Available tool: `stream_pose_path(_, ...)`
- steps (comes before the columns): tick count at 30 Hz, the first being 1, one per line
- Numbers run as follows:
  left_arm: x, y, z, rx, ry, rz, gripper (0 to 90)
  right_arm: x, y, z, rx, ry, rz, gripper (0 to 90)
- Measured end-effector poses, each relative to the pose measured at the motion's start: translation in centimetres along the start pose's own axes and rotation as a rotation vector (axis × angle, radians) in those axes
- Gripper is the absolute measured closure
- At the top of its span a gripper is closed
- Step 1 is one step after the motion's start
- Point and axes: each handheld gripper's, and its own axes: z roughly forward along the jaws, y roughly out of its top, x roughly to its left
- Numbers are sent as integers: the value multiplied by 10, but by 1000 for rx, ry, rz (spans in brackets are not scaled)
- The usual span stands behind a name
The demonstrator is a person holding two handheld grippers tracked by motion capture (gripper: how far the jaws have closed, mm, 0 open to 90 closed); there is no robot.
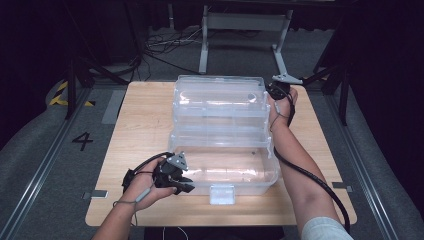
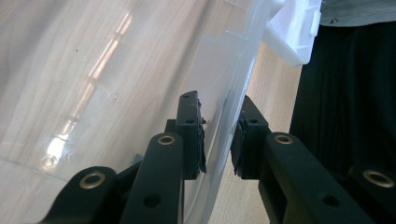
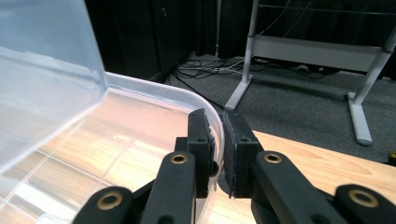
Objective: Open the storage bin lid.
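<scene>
A clear plastic box with fold-out tiers stands open on the wooden table (image 1: pixel 145 125). Its base bin (image 1: pixel 260 186) is nearest me and its lid (image 1: pixel 220 92) lies at the far end. My left gripper (image 1: pixel 184 186) is at the bin's front left corner. In the left gripper view (image 2: pixel 218 135) its jaws stand on either side of the bin's clear wall (image 2: pixel 140 70) and pinch it. My right gripper (image 1: pixel 273 93) is at the lid's far right corner. The right gripper view (image 3: pixel 219 140) has it shut on the lid's curved rim (image 3: pixel 154 93).
A white latch (image 1: pixel 222 194) hangs on the bin's front wall, seen as the latch (image 2: pixel 294 32) in the left gripper view. A grey table frame (image 1: pixel 245 30) and loose floor cables (image 1: pixel 165 45) lie beyond the table's far edge. Bare wood flanks the box.
</scene>
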Motion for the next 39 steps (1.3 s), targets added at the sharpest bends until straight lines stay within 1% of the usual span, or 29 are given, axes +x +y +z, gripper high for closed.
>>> stream_pose_path(8,0,0,0,-1,0,-1,761,0,-1,1,-11,4,-20,810)
stream_pose_path(10,0,0,0,0,-3,-6,760,-1,0,-1,-17,-3,-13,752)
stream_pose_path(11,1,0,0,-1,-7,-8,758,-3,1,-3,-22,6,-1,727)
stream_pose_path(15,1,2,-3,-4,-11,-8,749,-3,5,-11,-39,16,10,657)
stream_pose_path(16,1,2,-3,-4,-11,-8,739,-3,5,-11,-39,16,10,657)
stream_pose_path(17,0,3,-4,-6,-16,-10,739,-4,7,-15,-51,20,15,638)
stream_pose_path(19,0,5,-9,-24,-27,-2,720,-5,10,-21,-62,19,15,617)
stream_pose_path(20,-1,7,-15,-42,-24,2,720,-6,11,-24,-65,22,17,613)
stream_pose_path(21,-1,7,-15,-42,-24,2,704,-6,11,-24,-65,22,17,613)
stream_pose_path(22,-1,8,-18,-53,-21,3,704,-8,14,-31,-72,18,18,601)
stream_pose_path(23,-1,8,-18,-53,-21,3,696,-8,14,-31,-72,18,18,601)
stream_pose_path(24,0,8,-22,-58,-25,5,693,-10,17,-39,-80,15,20,593)
stream_pose_path(25,0,8,-24,-63,-23,3,693,-10,17,-39,-80,15,20,586)
stream_pose_path(29,4,7,-32,-89,-13,-26,665,-12,19,-49,-83,15,22,565)
stream_pose_path(31,6,5,-36,-101,-15,-43,645,-13,19,-54,-84,18,29,545)
stream_pose_path(35,10,1,-47,-125,-5,-77,600,-14,21,-69,-81,66,58,524)
stream_pose_path(37,13,-1,-53,-135,14,-96,586,-14,22,-77,-77,81,55,521)
stream_pose_path(38,14,-3,-56,-139,22,-107,576,-14,23,-82,-73,85,47,520)
stream_pose_path(39,15,-4,-57,-138,25,-108,576,-13,24,-87,-74,87,37,516)
